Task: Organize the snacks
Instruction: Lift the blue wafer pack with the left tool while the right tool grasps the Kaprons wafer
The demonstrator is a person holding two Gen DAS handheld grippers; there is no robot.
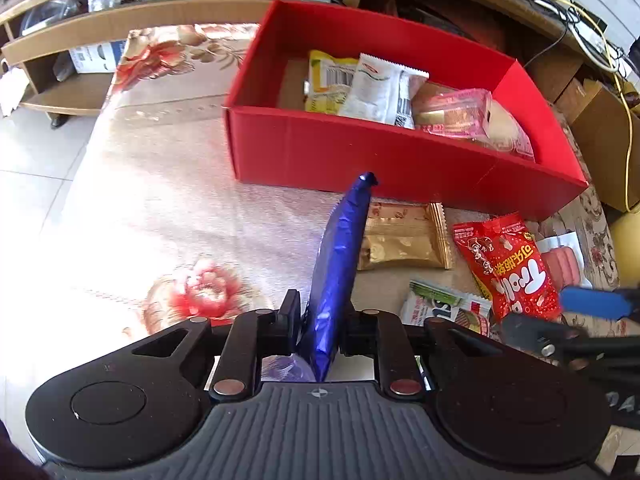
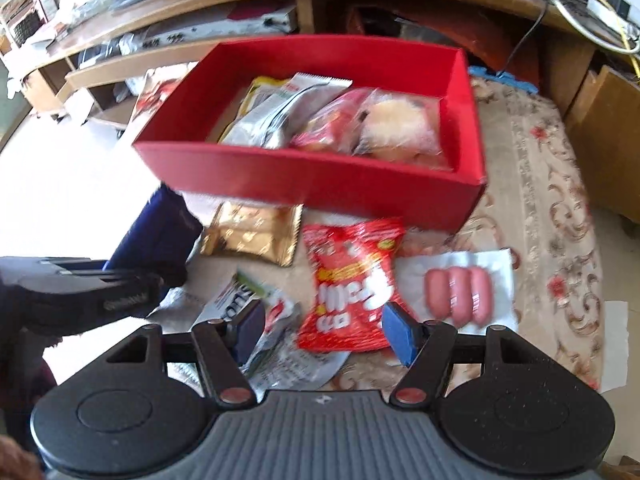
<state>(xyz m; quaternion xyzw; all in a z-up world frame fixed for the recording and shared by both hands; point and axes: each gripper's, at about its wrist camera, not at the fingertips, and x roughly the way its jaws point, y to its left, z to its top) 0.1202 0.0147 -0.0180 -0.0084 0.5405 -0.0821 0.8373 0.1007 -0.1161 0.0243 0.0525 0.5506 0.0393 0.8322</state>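
- Here, our left claw (image 1: 320, 328) is clamped on a blue foil packet (image 1: 340, 264), which stands on edge between the pads and points toward the red box (image 1: 360, 152); held by its lower end like this, we judge it is ready to be carried over the near wall and dropped in.
- Our right claw (image 2: 324, 332) hangs open with nothing between its blue pads (image 2: 400, 334), poised low over the red snack bag (image 2: 352, 280); we take that bag to be its next pick.
- The red box sits on the flowered bench (image 1: 160, 184), already holding a yellow packet (image 1: 326, 80), a white packet (image 1: 378, 88), a pink-wrapped snack (image 1: 456, 114) and a pale bun in clear wrap (image 2: 400, 124), leaning on one another at the box's right part, so its left part is free.
- Loose on the bench in front of the box lie a gold packet (image 1: 404, 240), the red snack bag, a green-and-white packet (image 1: 444, 306) and a sealed pack of sausages (image 2: 456, 296), near one another and within reach of both claws.
- The right wrist view is smeared, so print on the wrappers is unreadable there.
- The foot of the blue foil packet is hidden behind the claw body, and the green-and-white packet is partly covered by our right claw.
- What lies on the box floor beneath the leaning packets we cannot see.
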